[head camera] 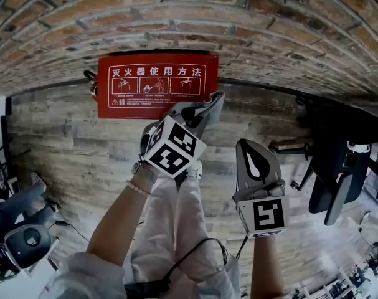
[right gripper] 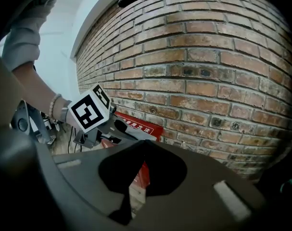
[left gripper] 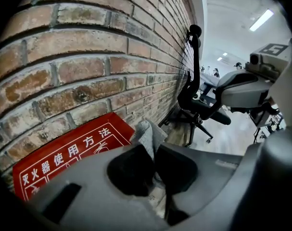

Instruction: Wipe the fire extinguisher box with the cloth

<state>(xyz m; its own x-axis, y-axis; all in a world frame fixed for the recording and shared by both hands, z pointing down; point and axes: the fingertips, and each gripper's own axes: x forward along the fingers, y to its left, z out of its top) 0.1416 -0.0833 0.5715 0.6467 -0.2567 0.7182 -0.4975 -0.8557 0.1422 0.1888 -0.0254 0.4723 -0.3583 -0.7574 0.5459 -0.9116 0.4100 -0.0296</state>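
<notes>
1. The brick wall [head camera: 238,36] meets the plank floor [head camera: 70,148]. One red fire extinguisher box [head camera: 156,86] stands on the floor at the wall's foot, with its labelled face toward the operator.
2. One office chair [head camera: 338,161] stands to the right, well apart from the box.
3. There are two tongs. The left tongs [left gripper: 154,163] are clamped on the single grey cloth [left gripper: 146,134], which hangs by the box's right edge. Contact with the box cannot be confirmed.
4. The right tongs [right gripper: 143,146] are closed at the tips, hold nothing, and hover beside the left.
5. Handling: the cloth is judged soft, light and limp. Grip it by a bunched fold and leave a free flap for wiping. The box is judged rigid and smooth-faced.
</notes>
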